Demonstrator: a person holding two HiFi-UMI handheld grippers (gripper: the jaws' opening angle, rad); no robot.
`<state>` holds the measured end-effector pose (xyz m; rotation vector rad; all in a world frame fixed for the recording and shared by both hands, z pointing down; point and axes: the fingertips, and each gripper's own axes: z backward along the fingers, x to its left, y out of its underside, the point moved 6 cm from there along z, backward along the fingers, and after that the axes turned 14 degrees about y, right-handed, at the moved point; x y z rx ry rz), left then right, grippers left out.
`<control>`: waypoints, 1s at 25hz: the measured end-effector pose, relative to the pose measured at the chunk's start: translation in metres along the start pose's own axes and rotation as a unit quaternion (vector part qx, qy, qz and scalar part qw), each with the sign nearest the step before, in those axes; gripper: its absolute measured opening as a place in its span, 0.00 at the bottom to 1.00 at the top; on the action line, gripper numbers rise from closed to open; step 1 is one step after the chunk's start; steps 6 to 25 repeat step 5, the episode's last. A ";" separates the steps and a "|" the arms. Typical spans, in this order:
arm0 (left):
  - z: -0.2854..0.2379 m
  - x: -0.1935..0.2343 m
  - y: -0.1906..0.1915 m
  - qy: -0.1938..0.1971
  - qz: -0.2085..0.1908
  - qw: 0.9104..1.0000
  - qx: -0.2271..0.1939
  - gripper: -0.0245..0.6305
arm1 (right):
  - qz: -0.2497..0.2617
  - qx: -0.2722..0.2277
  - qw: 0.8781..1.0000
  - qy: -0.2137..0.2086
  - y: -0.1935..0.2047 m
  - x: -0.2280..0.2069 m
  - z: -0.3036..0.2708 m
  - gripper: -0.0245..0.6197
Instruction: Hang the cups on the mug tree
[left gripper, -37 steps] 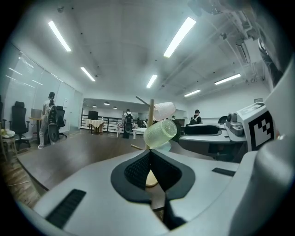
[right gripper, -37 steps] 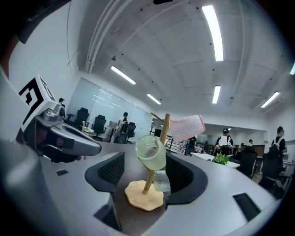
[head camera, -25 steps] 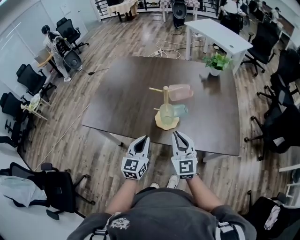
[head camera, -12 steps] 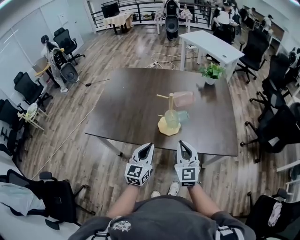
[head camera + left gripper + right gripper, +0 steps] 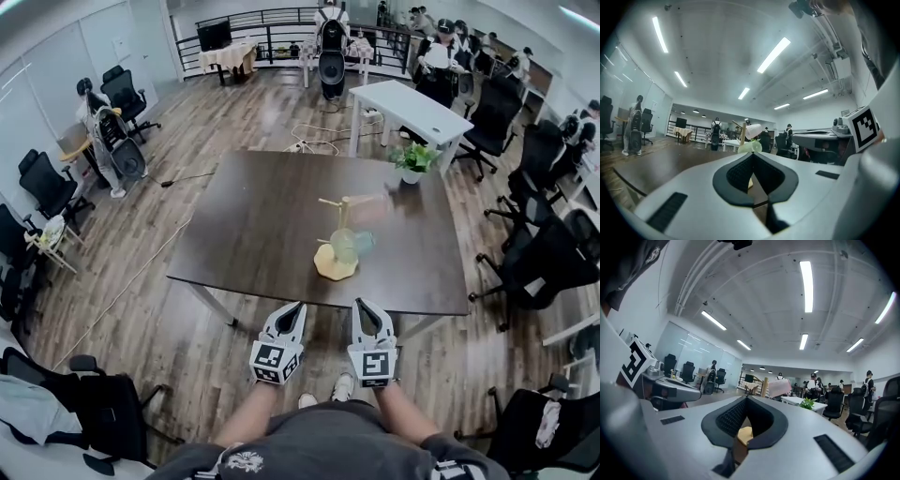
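Note:
A wooden mug tree (image 5: 336, 239) stands on the dark table (image 5: 253, 225), near its front edge. A pink cup (image 5: 372, 208) hangs on an upper right peg. A green cup (image 5: 344, 247) and a bluish cup (image 5: 365, 242) hang lower on the tree. My left gripper (image 5: 293, 307) and right gripper (image 5: 363, 305) are held side by side in front of the table, short of its edge, both shut and holding nothing. In the left gripper view the tree (image 5: 743, 133) and green cup (image 5: 750, 146) show beyond the jaws. In the right gripper view the pink cup (image 5: 780, 388) shows.
A small potted plant (image 5: 411, 159) stands at the table's far right corner. A white table (image 5: 412, 103) lies beyond it. Black office chairs (image 5: 539, 272) crowd the right side, and more chairs (image 5: 42, 187) line the left. People stand far back.
The table and mug tree now sit farther from me in the head view. Both grippers stay close together in front of my body, a little lower in the picture.

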<state>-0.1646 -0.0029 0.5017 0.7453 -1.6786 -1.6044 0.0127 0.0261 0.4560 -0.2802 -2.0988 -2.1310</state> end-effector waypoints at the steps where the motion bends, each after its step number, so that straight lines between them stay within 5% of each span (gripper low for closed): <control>1: 0.002 0.000 0.001 0.001 0.002 1.000 0.000 0.05 | -0.002 0.000 1.000 0.000 0.000 0.003 0.003 0.08; 25: 0.008 -0.003 0.000 0.011 0.002 1.000 -0.003 0.05 | 0.004 0.013 1.000 0.002 0.001 0.012 0.014 0.08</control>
